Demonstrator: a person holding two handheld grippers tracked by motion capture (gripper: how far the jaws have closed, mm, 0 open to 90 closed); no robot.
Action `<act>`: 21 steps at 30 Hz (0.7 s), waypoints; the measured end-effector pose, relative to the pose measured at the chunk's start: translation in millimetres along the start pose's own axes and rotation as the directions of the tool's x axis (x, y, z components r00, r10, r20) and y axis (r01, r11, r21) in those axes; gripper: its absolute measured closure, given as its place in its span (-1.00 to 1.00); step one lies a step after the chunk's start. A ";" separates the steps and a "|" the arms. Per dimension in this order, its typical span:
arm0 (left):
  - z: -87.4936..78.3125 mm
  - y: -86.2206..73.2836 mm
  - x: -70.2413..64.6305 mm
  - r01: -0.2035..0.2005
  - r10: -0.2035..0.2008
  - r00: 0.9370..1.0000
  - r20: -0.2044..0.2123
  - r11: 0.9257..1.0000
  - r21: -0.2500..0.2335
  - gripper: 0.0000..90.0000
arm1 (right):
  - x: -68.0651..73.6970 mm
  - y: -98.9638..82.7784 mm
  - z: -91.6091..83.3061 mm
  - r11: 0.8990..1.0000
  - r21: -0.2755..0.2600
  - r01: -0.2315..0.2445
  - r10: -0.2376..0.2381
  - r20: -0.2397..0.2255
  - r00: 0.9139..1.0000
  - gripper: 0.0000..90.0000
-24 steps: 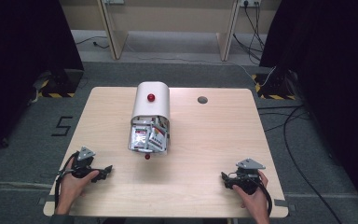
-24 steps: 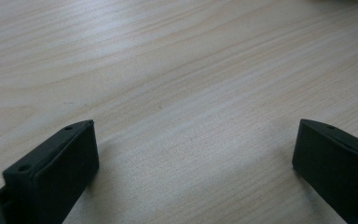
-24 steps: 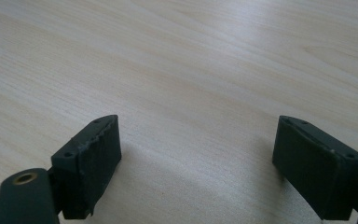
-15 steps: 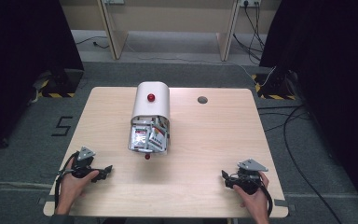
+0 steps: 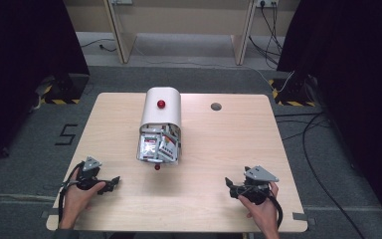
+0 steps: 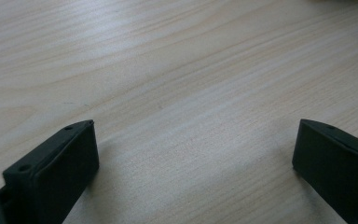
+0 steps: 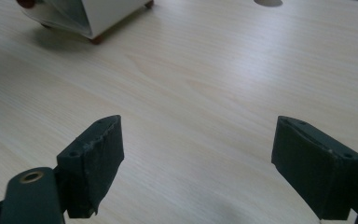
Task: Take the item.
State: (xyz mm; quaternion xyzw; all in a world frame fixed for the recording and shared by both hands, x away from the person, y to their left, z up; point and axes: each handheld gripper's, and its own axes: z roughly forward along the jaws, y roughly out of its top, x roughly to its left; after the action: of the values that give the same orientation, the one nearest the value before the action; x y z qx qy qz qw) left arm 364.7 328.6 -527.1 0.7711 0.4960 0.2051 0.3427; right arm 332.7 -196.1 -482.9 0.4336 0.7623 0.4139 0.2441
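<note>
While both the left gripper [image 5: 110,182] and right gripper [image 5: 230,184] rest open and empty on the worktop [image 5: 219,144], the packet-filled box [image 5: 160,130] stands untouched.

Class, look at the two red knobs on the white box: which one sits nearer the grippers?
The lower red knob, at the open front of the white box; the other sits on its closed top.

White box [image 5: 161,112] mid-table; left gripper [image 5: 110,183], right gripper [image 5: 232,186] near front edge.
</note>
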 end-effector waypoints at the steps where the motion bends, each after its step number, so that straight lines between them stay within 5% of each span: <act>1: 0.0 0.0 0.0 0.000 0.000 1.000 0.000 1.000 0.000 -1.00 | 2.1 2.4 -0.4 1.000 -0.005 0.009 -0.009 -0.007 1.000 -0.61; 21: 0.0 0.0 0.3 -0.001 0.001 1.000 0.002 1.000 0.000 -1.00 | 42.4 56.7 3.0 0.992 -0.096 0.077 -0.085 -0.082 0.993 -0.55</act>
State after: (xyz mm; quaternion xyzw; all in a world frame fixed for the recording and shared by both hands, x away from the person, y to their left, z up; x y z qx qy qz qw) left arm 364.9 328.8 -527.1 0.7715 0.4953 0.2047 0.3430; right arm 339.5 -142.3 -437.3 0.3725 0.7690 0.4567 0.2476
